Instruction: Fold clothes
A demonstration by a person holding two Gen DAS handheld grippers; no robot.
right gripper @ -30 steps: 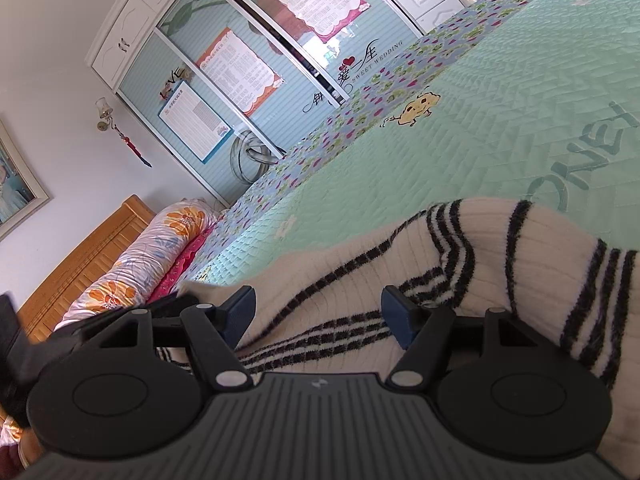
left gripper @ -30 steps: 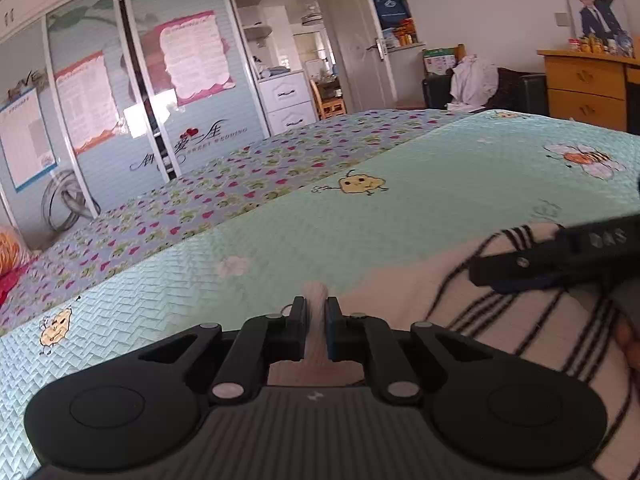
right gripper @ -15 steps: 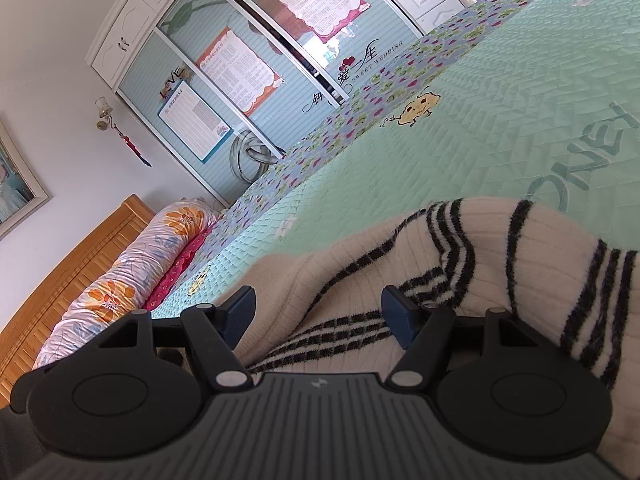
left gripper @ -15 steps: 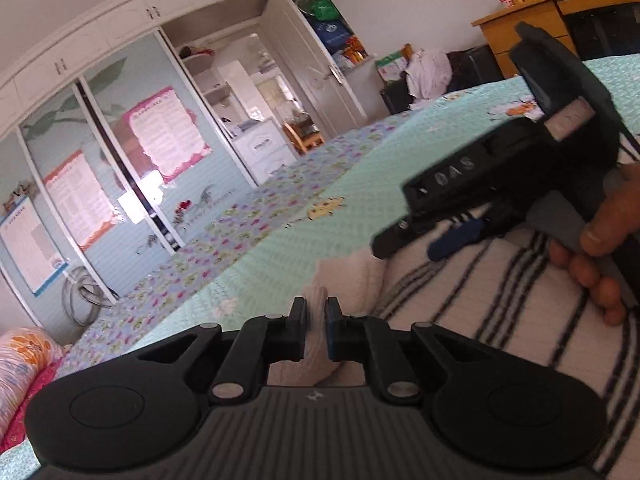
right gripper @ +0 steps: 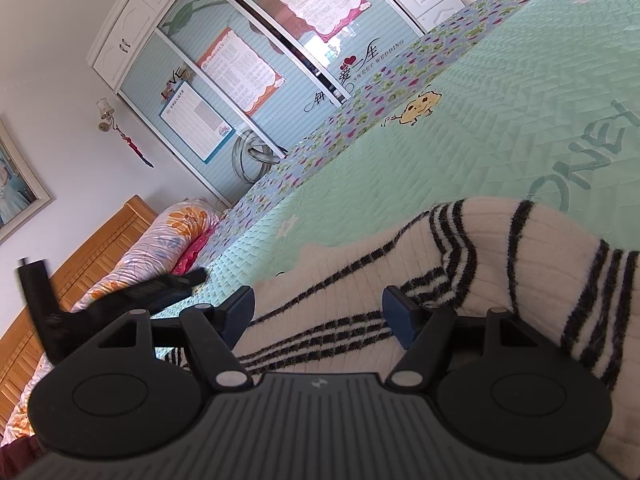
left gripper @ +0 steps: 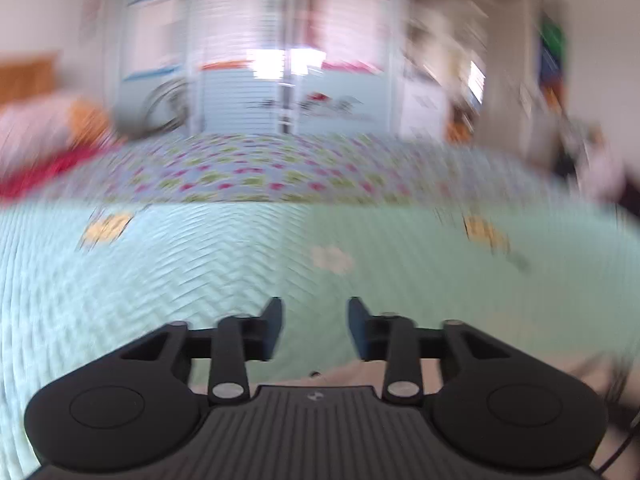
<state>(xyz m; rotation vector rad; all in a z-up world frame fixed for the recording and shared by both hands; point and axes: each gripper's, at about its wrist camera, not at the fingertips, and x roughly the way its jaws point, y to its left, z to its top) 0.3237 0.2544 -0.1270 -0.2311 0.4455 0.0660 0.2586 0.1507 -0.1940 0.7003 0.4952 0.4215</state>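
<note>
The left wrist view is heavily blurred. In it the left gripper (left gripper: 315,328) fills the lower centre of the frame with its jaws apart and nothing between them. Beyond the fingertips lies the pale green quilted bedspread (left gripper: 240,264), with a flowered band across the middle of the frame and a wardrobe (left gripper: 288,80) in the upper half. A strip of cream fabric shows at the lower right, just under the gripper; it is too blurred to make out any detail.

The right wrist view is sharp. The right gripper (right gripper: 318,312) sits at the lower centre with its jaws wide apart. The sweater (right gripper: 500,248), cream with thin black stripes, lies on the bedspread (right gripper: 460,140) and fills the lower right of the frame. Part of it runs through the gap between the two fingers; the jaws straddle it and are not closed on it. At the left edge the left gripper (right gripper: 160,288) appears as a dark, blurred shape above the bedspread. Behind it, in the lower left, are a flowered pillow (right gripper: 168,236) and a wooden headboard (right gripper: 92,256). The wardrobe (right gripper: 256,60) with posters on its doors fills the upper centre.
</note>
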